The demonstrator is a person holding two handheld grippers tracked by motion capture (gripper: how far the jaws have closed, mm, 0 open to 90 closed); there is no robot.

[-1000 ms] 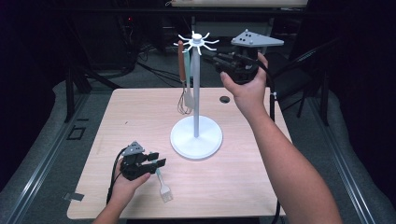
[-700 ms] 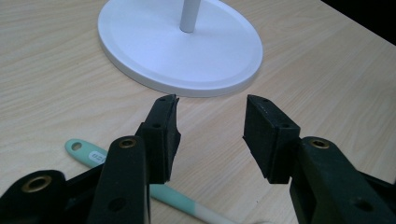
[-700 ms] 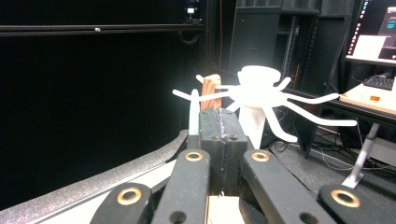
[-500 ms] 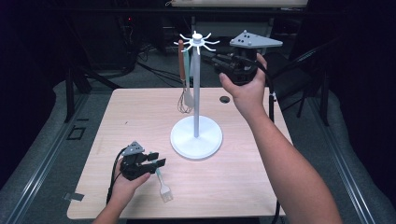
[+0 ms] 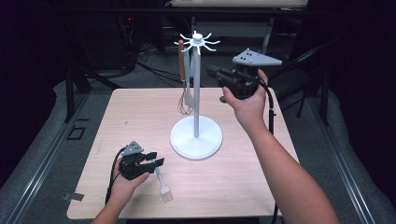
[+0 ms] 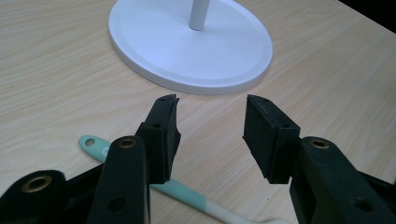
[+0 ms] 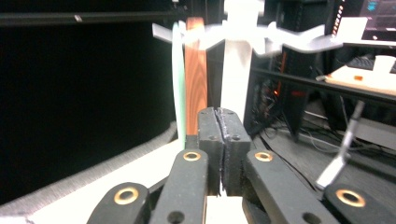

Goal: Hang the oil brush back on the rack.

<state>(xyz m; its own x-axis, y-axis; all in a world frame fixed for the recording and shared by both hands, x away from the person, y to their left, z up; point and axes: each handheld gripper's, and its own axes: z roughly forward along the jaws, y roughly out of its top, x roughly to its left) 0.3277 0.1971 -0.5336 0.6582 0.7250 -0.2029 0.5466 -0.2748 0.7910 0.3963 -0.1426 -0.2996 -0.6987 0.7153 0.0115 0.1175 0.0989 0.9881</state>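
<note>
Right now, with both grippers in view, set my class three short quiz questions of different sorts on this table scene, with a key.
1. True or false: the left gripper has its jaws clamped on the brush.
2. Multiple choice: the whisk is A) lying on the table, B) hanging from the white stand, C) held by the right gripper.
3. Fill in: the brush lies on the table near the ___ gripper.

Key
1. False: the jaws stand open above it.
2. B: it hangs beside the pole; the right gripper's jaws are shut with nothing between them.
3. left
</note>
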